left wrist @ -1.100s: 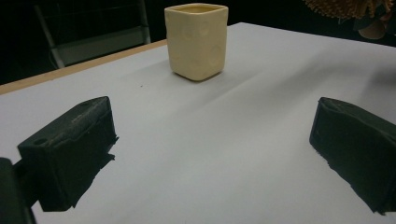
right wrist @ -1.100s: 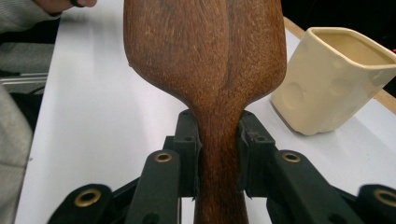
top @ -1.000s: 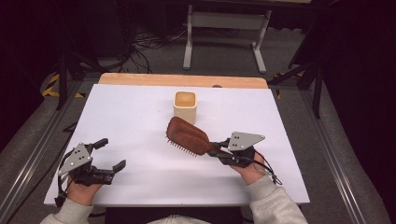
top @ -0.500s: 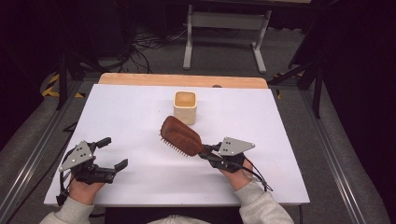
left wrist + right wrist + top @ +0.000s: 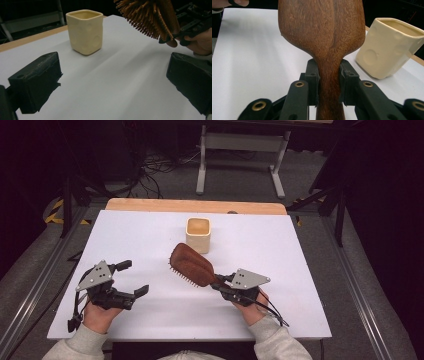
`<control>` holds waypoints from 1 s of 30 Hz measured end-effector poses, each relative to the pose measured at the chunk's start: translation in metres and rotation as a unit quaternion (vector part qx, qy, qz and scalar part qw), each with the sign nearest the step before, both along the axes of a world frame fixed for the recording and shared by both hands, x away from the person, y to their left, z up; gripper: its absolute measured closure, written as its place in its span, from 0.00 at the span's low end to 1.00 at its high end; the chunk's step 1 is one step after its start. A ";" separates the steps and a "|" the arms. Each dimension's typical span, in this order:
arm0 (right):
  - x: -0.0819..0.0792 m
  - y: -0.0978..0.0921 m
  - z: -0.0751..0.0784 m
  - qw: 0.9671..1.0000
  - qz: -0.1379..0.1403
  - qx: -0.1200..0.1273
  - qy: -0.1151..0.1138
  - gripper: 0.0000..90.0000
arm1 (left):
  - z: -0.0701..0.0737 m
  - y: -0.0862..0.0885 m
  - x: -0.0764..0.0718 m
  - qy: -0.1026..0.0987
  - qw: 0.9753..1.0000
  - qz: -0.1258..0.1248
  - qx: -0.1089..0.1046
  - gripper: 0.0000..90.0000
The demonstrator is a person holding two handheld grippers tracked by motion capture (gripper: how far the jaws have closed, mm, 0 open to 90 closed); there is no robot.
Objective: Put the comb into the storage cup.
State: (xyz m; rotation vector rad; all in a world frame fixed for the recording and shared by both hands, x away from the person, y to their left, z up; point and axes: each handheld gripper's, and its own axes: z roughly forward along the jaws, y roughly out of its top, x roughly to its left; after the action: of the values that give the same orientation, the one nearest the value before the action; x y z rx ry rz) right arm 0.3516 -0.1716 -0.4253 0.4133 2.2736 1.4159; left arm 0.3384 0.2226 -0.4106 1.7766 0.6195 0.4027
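A brown wooden hairbrush (image 5: 191,265) hangs above the white table (image 5: 150,240), bristles facing down and left. My right gripper (image 5: 220,283) is shut on its handle (image 5: 329,82), with both jaws pressing the wooden neck. The brush's bristles (image 5: 147,18) also appear at the top of the left gripper view. A cream square cup (image 5: 198,234) stands upright just behind the brush head; the cup (image 5: 85,31) is empty as far as I see. My left gripper (image 5: 132,278) rests low at the front left, open, with nothing between its jaws.
A wooden strip (image 5: 195,206) runs along the table's far edge. Beyond it stand a metal stand (image 5: 240,155) and floor cables. Metal rails (image 5: 35,285) flank the table on both sides.
My right gripper has carried the hairbrush leftward and toward the near edge, lifting the brush head closer to the cup's front. The left gripper has barely moved.
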 end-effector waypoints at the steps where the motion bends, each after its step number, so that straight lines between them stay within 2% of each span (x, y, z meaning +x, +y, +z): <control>1: 0.000 0.000 0.000 1.000 0.000 0.000 0.000 0.80 | 0.000 0.000 0.000 0.000 1.000 0.000 0.000 0.01; 2: 0.000 0.000 0.000 1.000 0.000 0.000 -0.001 0.80 | 0.002 -0.004 0.001 0.005 1.000 -0.002 -0.004 0.01; 4: 0.000 0.001 0.000 1.000 -0.002 0.001 -0.003 0.80 | 0.007 -0.009 0.005 0.000 1.000 -0.011 -0.005 0.00; 7: 0.000 0.002 0.000 1.000 -0.003 0.000 -0.005 0.80 | 0.012 -0.017 0.009 0.018 0.999 -0.031 -0.014 0.00; 10: 0.000 0.002 0.000 1.000 -0.004 0.001 -0.006 0.80 | 0.015 -0.022 0.012 0.020 0.999 -0.040 -0.014 0.00; 11: 0.000 0.002 0.000 1.000 -0.004 0.001 -0.007 0.80 | 0.017 -0.026 0.014 0.029 0.998 -0.050 -0.020 0.00; 25: 0.000 0.002 0.000 1.000 -0.008 -0.003 -0.014 0.80 | 0.033 -0.061 0.023 0.013 0.997 -0.078 -0.020 0.00; 30: -0.001 0.002 0.000 1.000 -0.004 -0.001 -0.018 0.80 | 0.032 -0.073 0.029 0.029 0.995 -0.090 -0.021 0.00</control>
State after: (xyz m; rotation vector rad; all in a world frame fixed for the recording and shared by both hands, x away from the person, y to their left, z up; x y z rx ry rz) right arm 0.3505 -0.1699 -0.4253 0.3926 2.2423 1.4052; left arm 0.3675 0.1501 -0.3782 1.7931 0.4995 0.2127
